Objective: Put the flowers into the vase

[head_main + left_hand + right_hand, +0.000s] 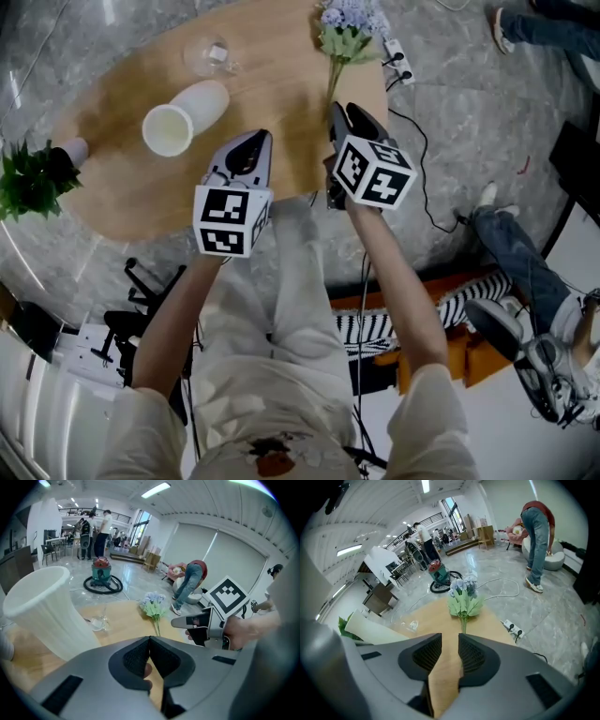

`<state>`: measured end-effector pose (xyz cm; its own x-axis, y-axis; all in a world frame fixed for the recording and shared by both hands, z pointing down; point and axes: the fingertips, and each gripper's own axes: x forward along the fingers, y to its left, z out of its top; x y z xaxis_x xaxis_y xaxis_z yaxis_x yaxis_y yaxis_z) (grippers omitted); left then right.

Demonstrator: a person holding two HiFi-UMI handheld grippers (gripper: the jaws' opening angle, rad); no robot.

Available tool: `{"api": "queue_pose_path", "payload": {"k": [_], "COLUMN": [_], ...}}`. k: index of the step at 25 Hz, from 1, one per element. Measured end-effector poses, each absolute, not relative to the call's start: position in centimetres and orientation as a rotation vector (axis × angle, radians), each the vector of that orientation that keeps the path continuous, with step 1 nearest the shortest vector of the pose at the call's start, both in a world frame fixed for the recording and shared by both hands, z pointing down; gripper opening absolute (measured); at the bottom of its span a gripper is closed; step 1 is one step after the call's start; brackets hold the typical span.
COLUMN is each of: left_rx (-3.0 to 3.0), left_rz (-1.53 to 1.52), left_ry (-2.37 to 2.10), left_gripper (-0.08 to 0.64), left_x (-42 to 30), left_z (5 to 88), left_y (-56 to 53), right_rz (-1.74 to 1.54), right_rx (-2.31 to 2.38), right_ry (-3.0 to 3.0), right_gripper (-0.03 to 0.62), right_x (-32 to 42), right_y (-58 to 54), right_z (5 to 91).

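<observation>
In the head view, the flowers (349, 33) lay at the far edge of the table (112, 187), with the white vase (183, 117) well to their left. In the left gripper view, the left gripper (150, 639) had its jaws together and empty. In the right gripper view, the right gripper (450, 641) had its jaws apart over bare wood, short of the flowers.

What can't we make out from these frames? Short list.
- Flowers: the stem's lower end is hidden behind the right hand-held gripper in the head view. In the right gripper view that gripper's own jaws cover it.
- Vase: the base is hidden by the body of the left hand-held gripper in the left gripper view. No view shows whether it holds water.
- Clear glass item: too small and transparent to identify.
- Green plant: cut off by the head view's left edge.
</observation>
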<state>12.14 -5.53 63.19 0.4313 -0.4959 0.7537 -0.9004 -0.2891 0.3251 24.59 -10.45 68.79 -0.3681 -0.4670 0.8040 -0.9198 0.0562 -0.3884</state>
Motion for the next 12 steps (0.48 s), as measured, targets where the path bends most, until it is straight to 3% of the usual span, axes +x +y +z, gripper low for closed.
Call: {"api": "queue_pose_path", "payload": {"k": [12], "left_rx": [1.907], "left_rz": [0.699], "left_ry": [-1.134], "left_gripper": [0.009], "left_x": [13.2], "left_z": [64.5], "left_y": [-6.0], "right_rz": [1.363], "right_rx": [1.367], "right_ry": [-1.775], "right_gripper": [0.092], "right_x": [25.6], "right_y": [-12.5], "right_z": [71.6]}}
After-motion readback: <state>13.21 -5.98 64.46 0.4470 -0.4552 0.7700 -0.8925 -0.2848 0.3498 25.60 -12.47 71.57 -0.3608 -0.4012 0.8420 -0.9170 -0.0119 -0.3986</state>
